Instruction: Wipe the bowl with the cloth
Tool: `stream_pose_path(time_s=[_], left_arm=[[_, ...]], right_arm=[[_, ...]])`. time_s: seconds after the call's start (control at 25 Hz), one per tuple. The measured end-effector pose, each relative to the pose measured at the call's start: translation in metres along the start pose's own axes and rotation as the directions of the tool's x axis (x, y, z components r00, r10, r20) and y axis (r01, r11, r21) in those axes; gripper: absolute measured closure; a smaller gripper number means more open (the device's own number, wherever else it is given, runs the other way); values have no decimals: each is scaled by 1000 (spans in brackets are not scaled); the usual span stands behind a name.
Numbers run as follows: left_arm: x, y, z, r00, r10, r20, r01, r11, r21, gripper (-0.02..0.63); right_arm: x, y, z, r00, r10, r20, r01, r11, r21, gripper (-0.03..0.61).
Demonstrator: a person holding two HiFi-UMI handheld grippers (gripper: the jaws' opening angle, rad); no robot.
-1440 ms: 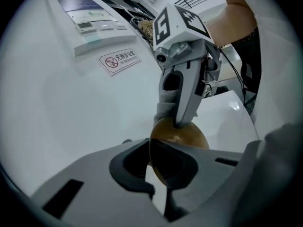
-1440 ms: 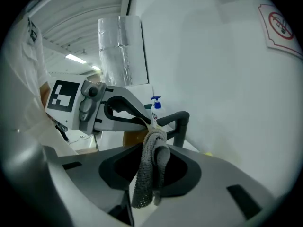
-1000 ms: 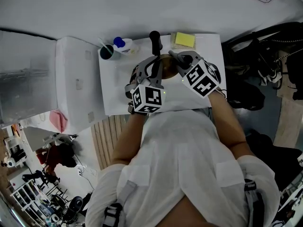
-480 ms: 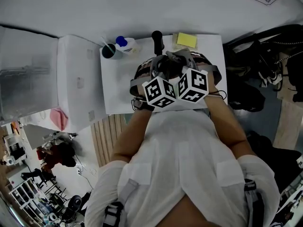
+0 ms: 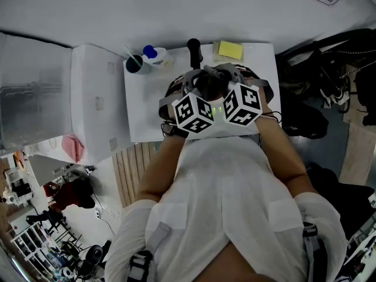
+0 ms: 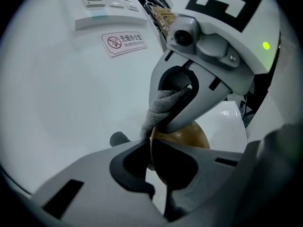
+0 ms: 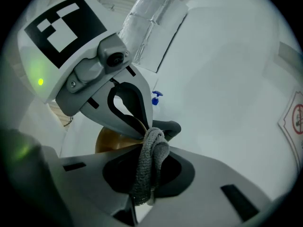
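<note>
Since the bowl (image 6: 184, 135) is judged rigid, light and smooth, it is pinched by its thin rim in the left gripper (image 6: 150, 150), whose jaws have just been closing. Just beyond those jaws, the soft, limp cloth (image 7: 144, 174) is clamped in the right gripper (image 7: 149, 150) and pressed against the bowl's wall; slipping is risked.

Head view: cam above the person, facing steeply down past the torso (image 5: 217, 187) to the bench (image 5: 141, 116) on the far side, moderately far off. Left gripper (image 6: 151, 150) view: cam sits just behind its own jaws, v. near, facing right & far toward the wall (image 6: 57, 79). Right gripper (image 7: 144, 178) view: same mount, facing left. The two gripper views face each other, sharing bowl (image 6: 184, 134) & cloth (image 7: 151, 150) betw. them.
</note>
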State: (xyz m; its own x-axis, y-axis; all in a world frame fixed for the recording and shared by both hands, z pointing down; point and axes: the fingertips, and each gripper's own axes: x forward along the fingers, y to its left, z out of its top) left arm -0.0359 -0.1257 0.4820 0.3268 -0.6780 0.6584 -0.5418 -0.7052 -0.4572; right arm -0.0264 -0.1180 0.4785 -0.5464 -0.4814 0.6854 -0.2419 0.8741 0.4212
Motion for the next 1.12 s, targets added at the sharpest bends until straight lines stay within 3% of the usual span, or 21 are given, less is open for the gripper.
stream_pose_path(time_s=[0.32, 0.6, 0.72, 0.88, 1.0, 1.12], left_arm=[[-14, 20, 8, 992, 80, 95, -64, 984, -165, 595], [-26, 31, 7, 965, 178, 193, -95, 922, -376, 583], [-22, 22, 4, 969, 147, 197, -66, 927, -368, 581], [-14, 8, 7, 986, 72, 148, -36, 971, -236, 536], [-12, 4, 13, 995, 43, 91, -31, 991, -128, 539], [-13, 4, 15, 998, 23, 52, -18, 996, -92, 578]], right_arm=[[-9, -18, 2, 993, -84, 83, 65, 977, 204, 523], [-15, -24, 1, 982, -136, 134, 74, 919, 387, 525], [-15, -22, -3, 987, -124, 101, 85, 941, 327, 531], [-11, -13, -5, 993, -121, 8, 120, 989, 89, 532], [-10, -6, 5, 992, -127, -4, 126, 991, -44, 532], [-14, -7, 13, 991, -135, -4, 134, 989, -65, 532]])
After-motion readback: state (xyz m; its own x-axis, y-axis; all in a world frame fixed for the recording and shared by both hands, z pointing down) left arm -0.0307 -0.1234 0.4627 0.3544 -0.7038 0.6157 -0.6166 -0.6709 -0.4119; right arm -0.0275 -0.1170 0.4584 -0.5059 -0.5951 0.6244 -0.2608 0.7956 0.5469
